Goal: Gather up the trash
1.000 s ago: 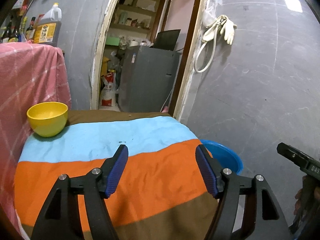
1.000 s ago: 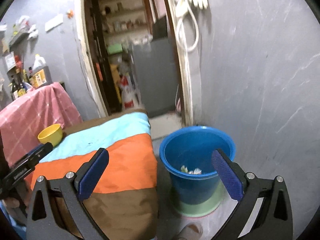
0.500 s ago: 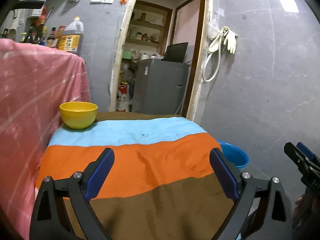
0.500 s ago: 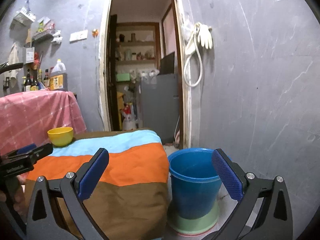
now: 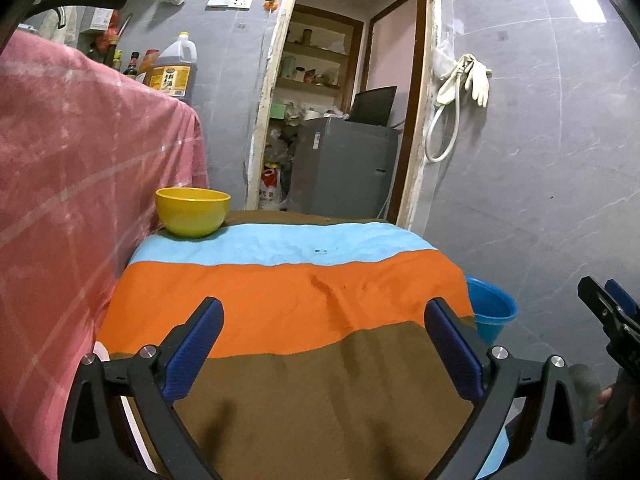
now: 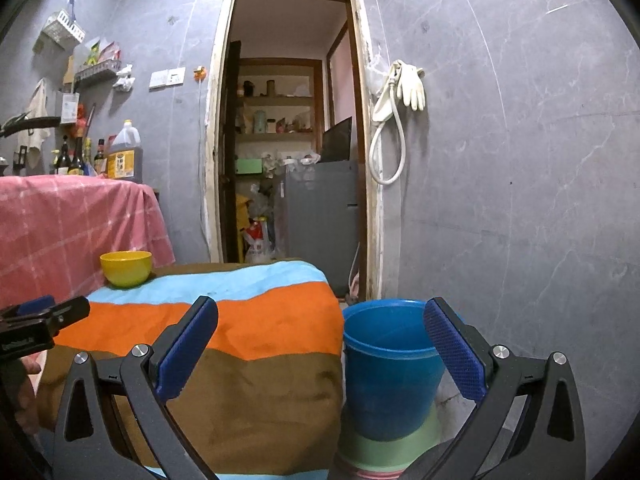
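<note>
A blue bucket stands on a pale green base on the floor, right of the table with the striped cloth. Its inside is hidden from this low angle. My right gripper is open and holds nothing, with the table corner and the bucket behind its fingers. My left gripper hovers over the near end of the cloth. Its jaws are opening with nothing between them. The bucket's rim peeks out past the table's right edge. I see no loose scrap on the cloth.
A yellow bowl sits at the table's far left corner, against a pink-covered counter with bottles. Behind the table an open doorway shows a grey cabinet. A grey tiled wall closes the right side.
My left gripper's jaws have spread much wider. Both views have dropped lower and pulled back from the table. The bucket's inside, with white scraps, showed a second ago and is now hidden.
</note>
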`<state>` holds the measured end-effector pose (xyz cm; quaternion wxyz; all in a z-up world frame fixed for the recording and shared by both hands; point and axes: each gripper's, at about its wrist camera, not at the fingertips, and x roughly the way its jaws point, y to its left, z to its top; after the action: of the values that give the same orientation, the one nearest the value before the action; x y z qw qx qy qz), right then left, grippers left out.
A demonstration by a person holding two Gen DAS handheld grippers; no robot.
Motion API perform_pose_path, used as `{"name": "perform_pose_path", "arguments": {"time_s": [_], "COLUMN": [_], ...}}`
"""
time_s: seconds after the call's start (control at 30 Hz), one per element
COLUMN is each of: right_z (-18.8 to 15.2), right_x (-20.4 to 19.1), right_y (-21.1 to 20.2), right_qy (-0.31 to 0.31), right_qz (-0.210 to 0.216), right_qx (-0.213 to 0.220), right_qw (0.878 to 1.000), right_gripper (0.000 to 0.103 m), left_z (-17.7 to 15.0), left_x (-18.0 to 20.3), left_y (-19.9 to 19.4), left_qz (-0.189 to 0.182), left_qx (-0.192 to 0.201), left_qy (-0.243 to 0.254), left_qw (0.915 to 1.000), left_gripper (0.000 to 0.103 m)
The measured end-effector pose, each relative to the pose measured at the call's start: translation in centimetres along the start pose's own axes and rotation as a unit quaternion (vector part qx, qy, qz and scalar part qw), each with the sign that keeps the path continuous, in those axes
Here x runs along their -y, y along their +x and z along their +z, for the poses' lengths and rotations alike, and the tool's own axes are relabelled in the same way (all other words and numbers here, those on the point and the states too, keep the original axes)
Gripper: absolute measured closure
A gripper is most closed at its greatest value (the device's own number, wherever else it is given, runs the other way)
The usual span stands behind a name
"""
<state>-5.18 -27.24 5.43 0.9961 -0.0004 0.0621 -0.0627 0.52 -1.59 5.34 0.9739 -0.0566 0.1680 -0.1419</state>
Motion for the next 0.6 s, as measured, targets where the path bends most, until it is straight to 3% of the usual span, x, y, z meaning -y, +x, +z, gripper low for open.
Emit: {"name": "perform_pose_path", "arguments": {"time_s": [0.6], "right_z": [-0.72], "right_x": [-0.17], "right_y": [-0.06], "right_qy": [-0.002], "right_qz": [0.000], "right_qx": [-0.012], "right_qw": [1.000], "right_gripper": [0.000], "left_z": [-0.91], "left_x": [0.38], "left_y": [-0.23], "left_qz": [0.017], "left_qx": [0.010], "left_qy": [0.017], "left_qw": [0.9997], "left_gripper": [0.004]}}
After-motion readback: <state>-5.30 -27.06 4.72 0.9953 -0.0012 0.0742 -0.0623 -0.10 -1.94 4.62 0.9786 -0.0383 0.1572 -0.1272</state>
